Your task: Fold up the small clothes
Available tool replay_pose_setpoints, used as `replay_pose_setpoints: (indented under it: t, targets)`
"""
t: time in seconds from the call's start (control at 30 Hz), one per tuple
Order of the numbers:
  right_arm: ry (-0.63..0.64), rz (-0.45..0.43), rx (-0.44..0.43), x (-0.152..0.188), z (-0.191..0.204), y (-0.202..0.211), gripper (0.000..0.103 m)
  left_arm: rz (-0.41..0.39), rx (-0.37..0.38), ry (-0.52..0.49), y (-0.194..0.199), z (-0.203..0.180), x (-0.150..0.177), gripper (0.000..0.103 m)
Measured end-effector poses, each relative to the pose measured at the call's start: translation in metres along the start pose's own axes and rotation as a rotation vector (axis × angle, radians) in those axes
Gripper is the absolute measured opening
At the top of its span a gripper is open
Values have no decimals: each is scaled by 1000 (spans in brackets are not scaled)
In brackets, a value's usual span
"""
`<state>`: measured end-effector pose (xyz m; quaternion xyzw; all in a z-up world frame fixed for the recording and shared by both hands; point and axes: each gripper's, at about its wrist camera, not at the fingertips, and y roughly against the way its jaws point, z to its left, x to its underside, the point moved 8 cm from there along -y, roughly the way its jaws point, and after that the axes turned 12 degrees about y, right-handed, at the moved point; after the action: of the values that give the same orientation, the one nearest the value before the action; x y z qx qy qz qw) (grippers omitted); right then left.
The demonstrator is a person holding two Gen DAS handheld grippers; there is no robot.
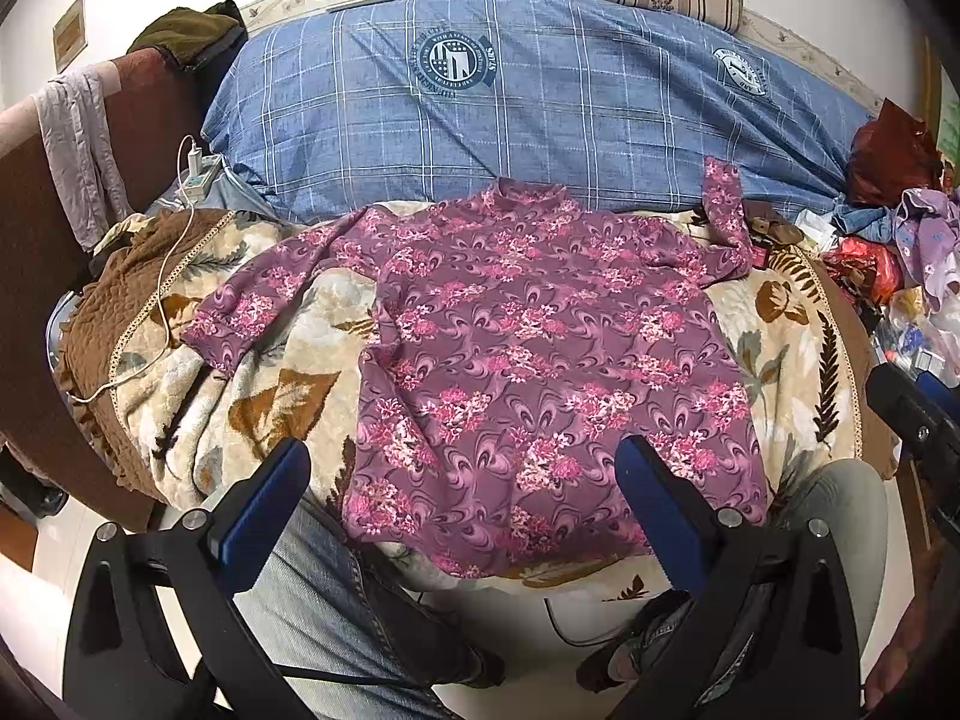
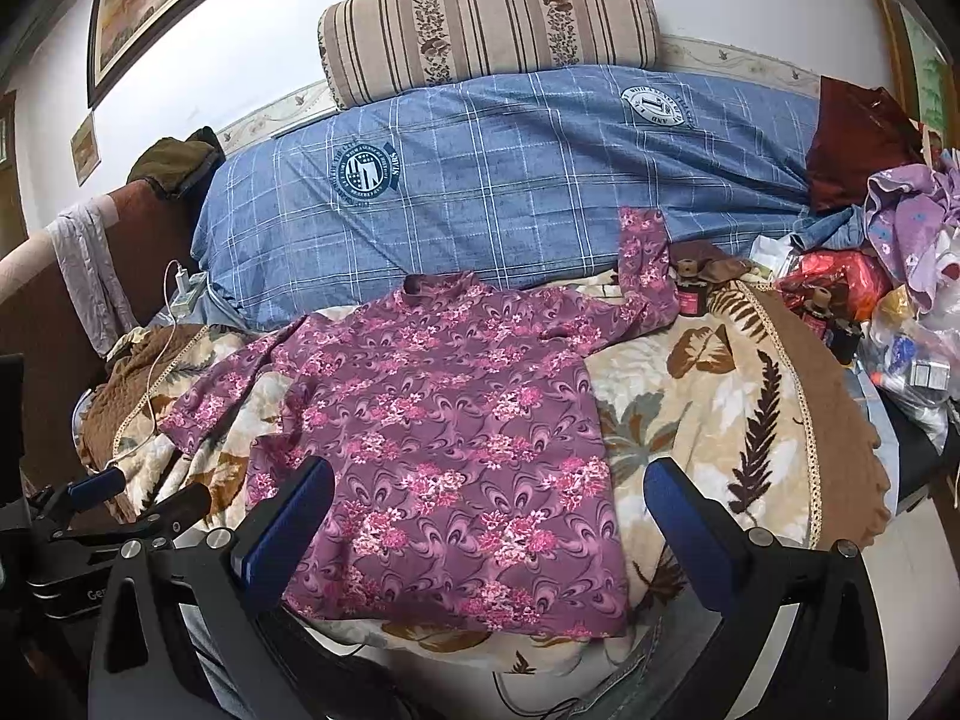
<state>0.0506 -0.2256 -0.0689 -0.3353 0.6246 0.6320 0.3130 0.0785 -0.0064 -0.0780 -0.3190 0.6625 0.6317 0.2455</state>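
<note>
Jaws: both sets spread wide, nothing between them. Left gripper, one, above the hem of the shirt. Right gripper, one, above the shirt's lower right part. Purple floral shirt, one, laid flat and unfolded on the leaf-patterned blanket; two sleeves out, the right one bent up against the blue plaid duvet. Striped bolster, one, behind the duvet. White charger cable, one, at left. Heap of mixed clothes at right.

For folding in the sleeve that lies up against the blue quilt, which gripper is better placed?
Probably the right gripper: it is open and nearer that sleeve of the shirt; the left gripper is farther away.
</note>
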Motion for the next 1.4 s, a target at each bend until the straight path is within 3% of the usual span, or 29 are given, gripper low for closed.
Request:
replay_pose_setpoints:
  t: [0.23, 0.43, 0.63, 0.83, 1.0, 1.1, 1.3, 1.4]
  targets:
    - [-10, 12, -9, 1, -2, -8, 103, -19, -19, -23, -9, -1, -3, 102]
    - [-38, 33, -29, 2, -12, -27, 103, 17, -3, -20, -29, -10, -6, 102]
    - [-108, 92, -94, -5, -43, -80, 103, 45, 19, -65, -84, -47, -30, 102]
    - [-125, 83, -56, -42, -93, -131, 102, 56, 94, -82, -140, -94, -69, 102]
    - [-89, 71, -49, -86, -131, -196, 99, 114, 196, -12, -216, -140, -107, 102]
    - [-77, 122, -15, -105, -160, -254, 93, 192, 220, 17, -265, -155, -106, 102]
    - [-101, 226, 28, -142, -216, -367, 87, 238, 185, 48, -302, -129, -75, 102]
    - [-67, 294, 111, -158, -241, -423, 77, 278, 180, 82, -318, -121, -70, 102]
